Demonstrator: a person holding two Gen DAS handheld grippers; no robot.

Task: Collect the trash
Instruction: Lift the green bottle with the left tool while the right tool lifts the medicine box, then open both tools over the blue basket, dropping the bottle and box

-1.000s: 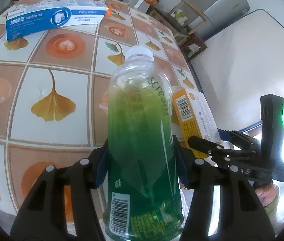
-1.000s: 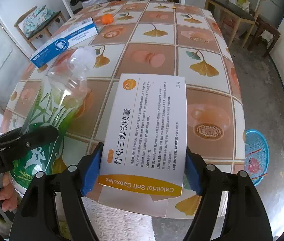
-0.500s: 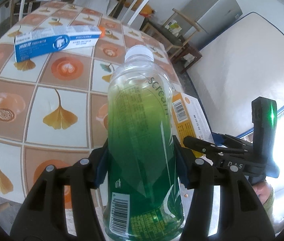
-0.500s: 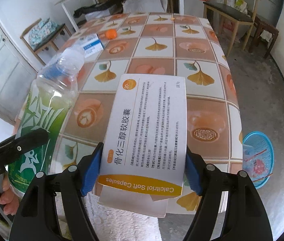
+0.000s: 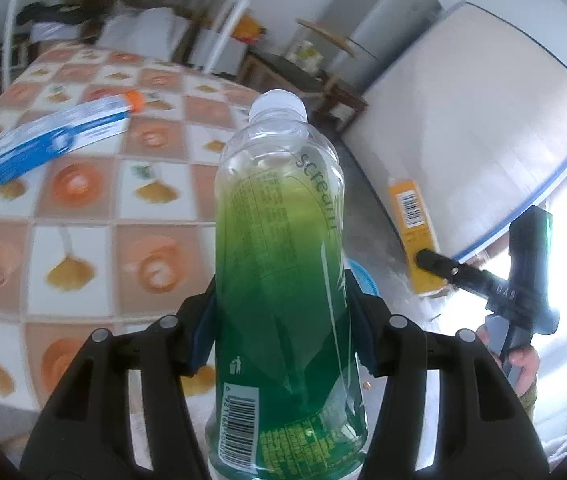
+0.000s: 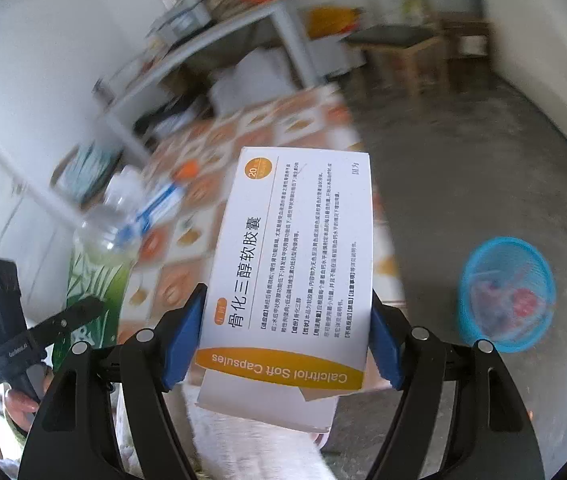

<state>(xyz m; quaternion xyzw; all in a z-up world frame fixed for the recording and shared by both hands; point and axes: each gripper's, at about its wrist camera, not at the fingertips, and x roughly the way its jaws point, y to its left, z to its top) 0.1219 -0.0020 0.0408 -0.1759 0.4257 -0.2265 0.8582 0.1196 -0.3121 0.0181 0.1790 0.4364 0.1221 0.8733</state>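
My left gripper (image 5: 283, 320) is shut on a green plastic bottle (image 5: 283, 248) with a white cap, held upright above the table's near edge. My right gripper (image 6: 287, 328) is shut on a white and orange capsule box (image 6: 291, 264), held over the floor beside the table. In the left wrist view the box (image 5: 413, 232) and the right gripper (image 5: 483, 280) show at the right. In the right wrist view the bottle (image 6: 99, 256) and the left gripper (image 6: 43, 340) show at the left. A blue basket (image 6: 505, 292) with some trash stands on the floor to the right.
A blue and white toothpaste box (image 5: 59, 140) and an orange cap (image 5: 135, 98) lie on the tiled table (image 5: 83, 208). A white mattress (image 5: 463, 120) leans at the right. Chairs and a white frame table (image 6: 211, 52) stand farther back. The floor (image 6: 463, 168) is grey concrete.
Both grippers have lifted and drawn back from the table with their loads. The right gripper has swung right, bringing the floor and the blue basket into fuller view.
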